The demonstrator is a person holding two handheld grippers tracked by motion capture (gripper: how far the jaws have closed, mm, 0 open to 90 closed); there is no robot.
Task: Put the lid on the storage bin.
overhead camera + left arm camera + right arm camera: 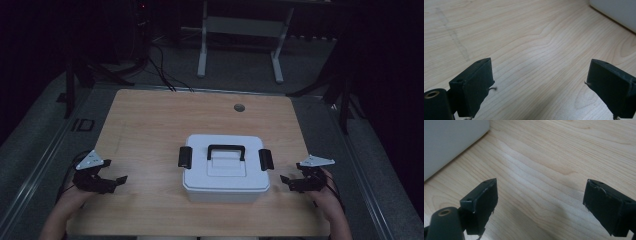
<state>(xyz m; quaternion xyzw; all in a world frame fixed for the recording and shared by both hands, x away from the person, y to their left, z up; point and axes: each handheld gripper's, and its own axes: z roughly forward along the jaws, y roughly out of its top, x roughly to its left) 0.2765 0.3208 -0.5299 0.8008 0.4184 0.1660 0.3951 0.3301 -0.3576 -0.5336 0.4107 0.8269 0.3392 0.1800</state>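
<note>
Wooden table [150, 125], latched white box [226, 172] between both wide-open grippers [116, 181] [286, 180], looks like side clips get popped next.

High view looking forward and down over whole table [150, 115]; gripper views riding low, facing close wood grain, both sharing white box [226, 170] edge.

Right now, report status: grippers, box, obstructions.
Left gripper open, empty, left of box. Right gripper open, empty, right of box. White box closed, both latches down, handle flat. Table bare between grippers and box.
</note>
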